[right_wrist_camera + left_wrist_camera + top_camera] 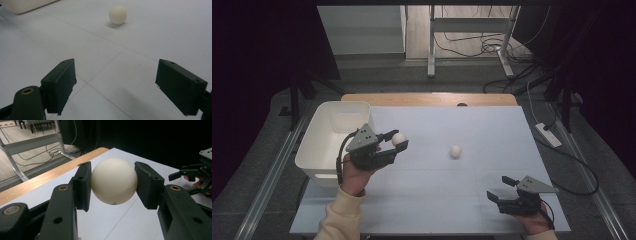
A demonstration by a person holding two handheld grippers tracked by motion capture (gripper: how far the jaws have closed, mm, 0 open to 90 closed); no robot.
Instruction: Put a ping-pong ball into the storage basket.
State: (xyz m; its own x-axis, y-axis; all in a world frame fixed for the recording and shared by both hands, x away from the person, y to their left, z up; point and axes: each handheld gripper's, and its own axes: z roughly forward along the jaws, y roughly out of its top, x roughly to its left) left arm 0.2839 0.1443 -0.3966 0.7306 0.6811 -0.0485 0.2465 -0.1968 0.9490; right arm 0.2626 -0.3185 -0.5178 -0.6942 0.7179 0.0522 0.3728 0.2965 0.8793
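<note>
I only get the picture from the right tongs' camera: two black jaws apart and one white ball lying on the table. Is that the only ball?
Observer: No. A second white ball is clamped between the jaws of the left tongs.
Operator: Where would it go?
Observer: Probably into the white bin at the table's left edge; the left tongs hang right beside it.
Operator: Is my loose ball near that bin?
Observer: No, the loose ball lies mid-table, between both hands.
Operator: And where are my tongs?
Observer: The right tongs sit open near the table's front right corner, jaws pointing toward the loose ball.
</note>
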